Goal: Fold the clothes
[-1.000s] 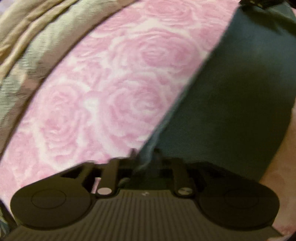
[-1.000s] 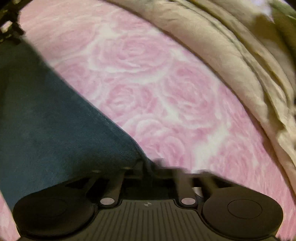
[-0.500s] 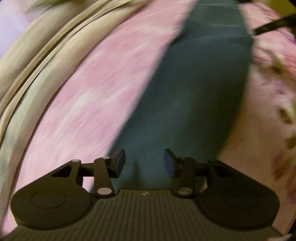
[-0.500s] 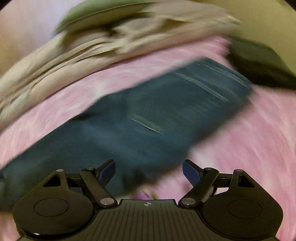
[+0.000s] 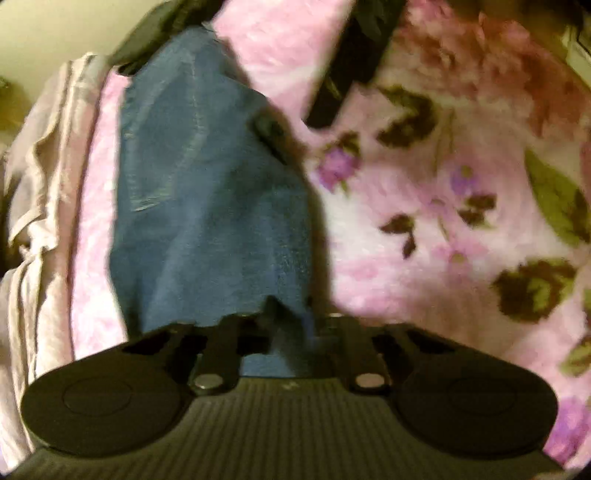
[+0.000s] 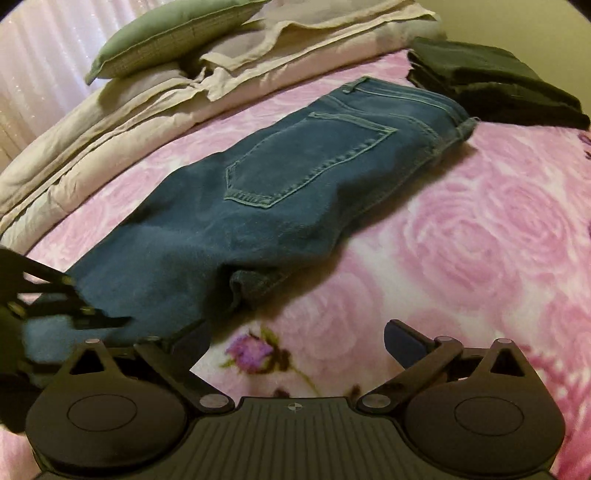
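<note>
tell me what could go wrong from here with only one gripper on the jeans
Two risks:
1. Only the left gripper is shut on the jeans; the right gripper is open over the pink blanket, so lifting one side could skew the fold.
2. The hem is bunched and doubled over near the front, and it may stay creased under the next fold.

Left wrist view: sits right at the jeans (image 5: 207, 206) near end, facing along them toward the waistband; blurred. Right wrist view: set back from the jeans (image 6: 295, 177), low, facing across them toward the pillow (image 6: 173, 33). Both share the jeans.
</note>
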